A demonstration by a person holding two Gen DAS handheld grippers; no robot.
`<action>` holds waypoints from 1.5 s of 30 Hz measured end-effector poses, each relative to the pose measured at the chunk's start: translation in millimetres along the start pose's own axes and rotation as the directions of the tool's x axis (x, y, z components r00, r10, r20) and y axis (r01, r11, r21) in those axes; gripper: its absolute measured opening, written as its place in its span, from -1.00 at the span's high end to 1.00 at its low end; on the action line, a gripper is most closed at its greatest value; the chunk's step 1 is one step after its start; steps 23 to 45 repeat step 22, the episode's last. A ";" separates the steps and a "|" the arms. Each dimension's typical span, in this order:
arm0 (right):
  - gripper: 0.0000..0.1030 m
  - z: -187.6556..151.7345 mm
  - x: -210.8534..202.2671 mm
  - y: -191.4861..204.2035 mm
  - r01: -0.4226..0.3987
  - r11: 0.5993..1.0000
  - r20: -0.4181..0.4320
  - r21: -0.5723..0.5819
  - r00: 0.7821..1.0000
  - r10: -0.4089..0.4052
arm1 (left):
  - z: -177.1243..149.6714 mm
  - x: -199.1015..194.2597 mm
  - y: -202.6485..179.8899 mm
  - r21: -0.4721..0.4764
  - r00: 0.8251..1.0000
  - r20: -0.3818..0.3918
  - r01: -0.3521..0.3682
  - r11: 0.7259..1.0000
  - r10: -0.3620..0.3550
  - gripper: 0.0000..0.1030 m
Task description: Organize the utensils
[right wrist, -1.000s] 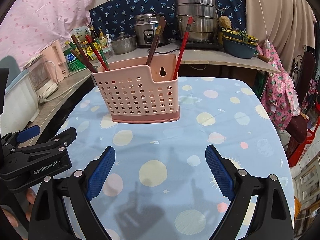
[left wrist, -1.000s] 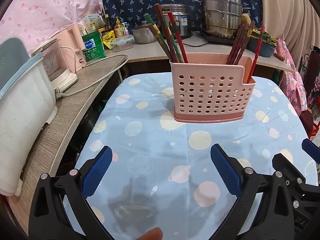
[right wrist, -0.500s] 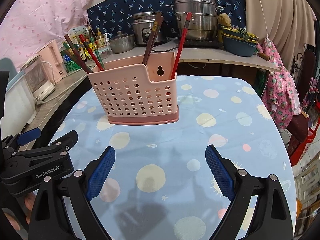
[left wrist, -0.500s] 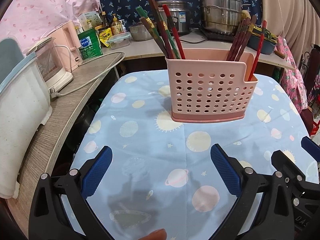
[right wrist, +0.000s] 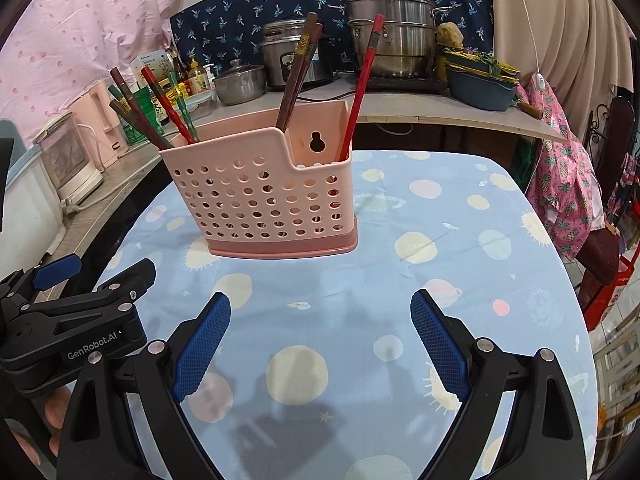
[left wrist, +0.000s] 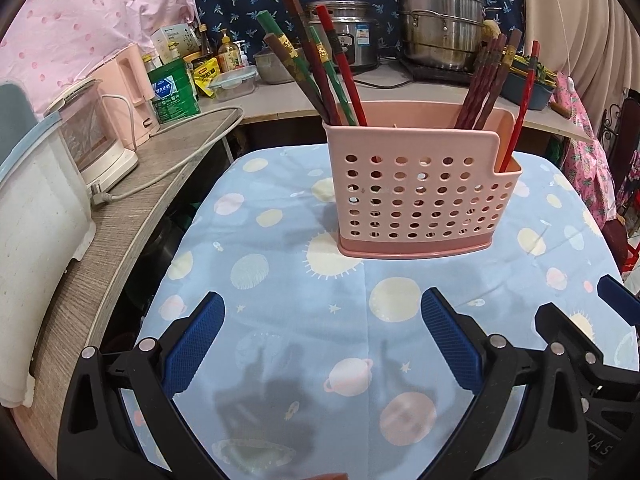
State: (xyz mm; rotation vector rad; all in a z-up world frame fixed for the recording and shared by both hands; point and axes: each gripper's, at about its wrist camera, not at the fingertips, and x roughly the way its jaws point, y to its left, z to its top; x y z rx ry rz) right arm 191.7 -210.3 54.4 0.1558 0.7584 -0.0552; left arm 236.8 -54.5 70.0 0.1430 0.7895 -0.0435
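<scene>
A pink perforated utensil holder [left wrist: 416,196] stands upright on the blue patterned tablecloth [left wrist: 304,312]; it also shows in the right wrist view [right wrist: 264,200]. Several red, brown and green chopsticks [left wrist: 320,60] lean in its left part. Brown ones [left wrist: 488,80] and a single red one [left wrist: 520,96] stand in its right part. My left gripper [left wrist: 324,332] is open and empty, low over the cloth in front of the holder. My right gripper [right wrist: 320,332] is open and empty, beside the left gripper's body [right wrist: 72,320].
A grey counter [left wrist: 132,208] along the left holds a white appliance [left wrist: 92,136], a cord and bottles. The back shelf carries steel pots [right wrist: 392,32] and a rice cooker [left wrist: 348,32]. A pink cloth [right wrist: 568,176] hangs off the table's right edge.
Both grippers have drawn slightly closer to the holder and tilted, so it sits larger and lower in view. Jaws stay open. Nothing was taken hold of.
</scene>
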 end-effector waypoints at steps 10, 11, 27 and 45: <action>-0.70 3.5 2.7 -1.6 0.004 1.000 0.003 0.004 1.000 -0.004 | 0.4 -1.0 -1.2 -0.002 1.000 0.000 -0.018 1.000 0.018 -0.83; -0.70 4.2 3.0 -2.2 0.006 1.000 0.004 0.004 1.000 -0.006 | 0.6 -1.6 -1.0 -0.002 1.000 0.000 -0.018 1.000 0.018 -0.83; -0.70 1.8 -10.7 1.5 0.019 1.000 0.020 0.002 1.000 -0.019 | -3.8 -6.7 1.9 -0.017 1.000 -0.023 0.008 1.000 -0.008 -0.83; -0.70 1.8 -10.7 1.5 0.019 1.000 0.020 0.002 1.000 -0.019 | -3.8 -6.7 1.9 -0.017 1.000 -0.023 0.008 1.000 -0.008 -0.83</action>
